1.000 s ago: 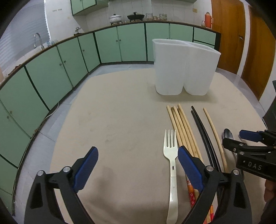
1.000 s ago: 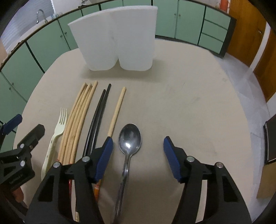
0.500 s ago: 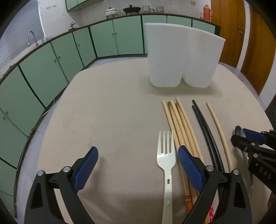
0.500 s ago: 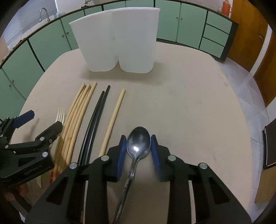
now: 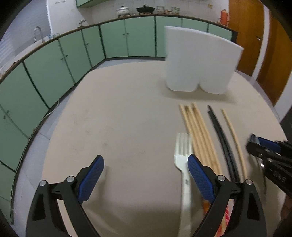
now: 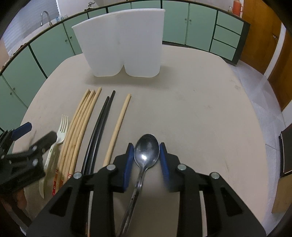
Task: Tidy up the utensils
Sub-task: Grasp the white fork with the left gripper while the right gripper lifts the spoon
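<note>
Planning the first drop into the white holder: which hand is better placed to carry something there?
Right. Its gripper has closed on the spoon; the left gripper is open, empty, beside the fork.

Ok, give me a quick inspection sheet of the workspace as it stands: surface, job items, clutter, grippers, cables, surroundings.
Surface: beige table, bare apart from the job's things.
Job's things: white two-compartment holder upright at the far side; white plastic fork, four light chopsticks, two black chopsticks and a single light chopstick lying in a row; metal spoon.
Clutter: nothing seen.
Grippers: right gripper shut on the spoon's bowl; left gripper open, its right pad over the fork's neck, nothing gripped.
Cables: nothing seen on the table.
Surroundings: green cabinets, sink tap, pots on the counter, wooden doors.
</note>
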Available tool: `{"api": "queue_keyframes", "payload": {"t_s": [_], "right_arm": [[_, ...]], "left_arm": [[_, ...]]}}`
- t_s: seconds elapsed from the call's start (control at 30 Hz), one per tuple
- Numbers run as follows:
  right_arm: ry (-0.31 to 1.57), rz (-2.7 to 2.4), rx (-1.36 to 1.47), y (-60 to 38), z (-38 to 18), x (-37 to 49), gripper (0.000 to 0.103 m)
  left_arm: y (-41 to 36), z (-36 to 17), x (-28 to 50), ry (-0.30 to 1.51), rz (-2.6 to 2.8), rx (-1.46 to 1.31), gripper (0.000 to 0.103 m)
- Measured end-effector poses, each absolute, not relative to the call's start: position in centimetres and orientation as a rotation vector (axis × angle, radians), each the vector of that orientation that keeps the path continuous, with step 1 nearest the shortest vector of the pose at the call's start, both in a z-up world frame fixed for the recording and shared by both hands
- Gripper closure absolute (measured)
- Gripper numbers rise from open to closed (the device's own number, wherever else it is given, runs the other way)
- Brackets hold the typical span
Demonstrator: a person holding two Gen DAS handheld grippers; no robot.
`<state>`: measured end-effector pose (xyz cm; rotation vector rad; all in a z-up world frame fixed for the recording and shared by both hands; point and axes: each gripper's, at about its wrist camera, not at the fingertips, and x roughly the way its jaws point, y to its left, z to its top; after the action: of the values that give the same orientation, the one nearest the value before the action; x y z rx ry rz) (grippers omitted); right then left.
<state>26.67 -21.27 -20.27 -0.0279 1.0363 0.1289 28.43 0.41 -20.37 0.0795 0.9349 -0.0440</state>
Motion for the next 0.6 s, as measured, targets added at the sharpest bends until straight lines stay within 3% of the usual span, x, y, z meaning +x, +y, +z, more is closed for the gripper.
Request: {"api": "queue_keyframes", "payload": {"t_s": [0.6], "right_arm": [[1.04, 0.126, -0.024, -21.3, -20.3, 27.1, 0.075]], "left_arm": [[0.4, -21.0, 29.4, 0.945, -0.009, 0.079, 0.012]]}}
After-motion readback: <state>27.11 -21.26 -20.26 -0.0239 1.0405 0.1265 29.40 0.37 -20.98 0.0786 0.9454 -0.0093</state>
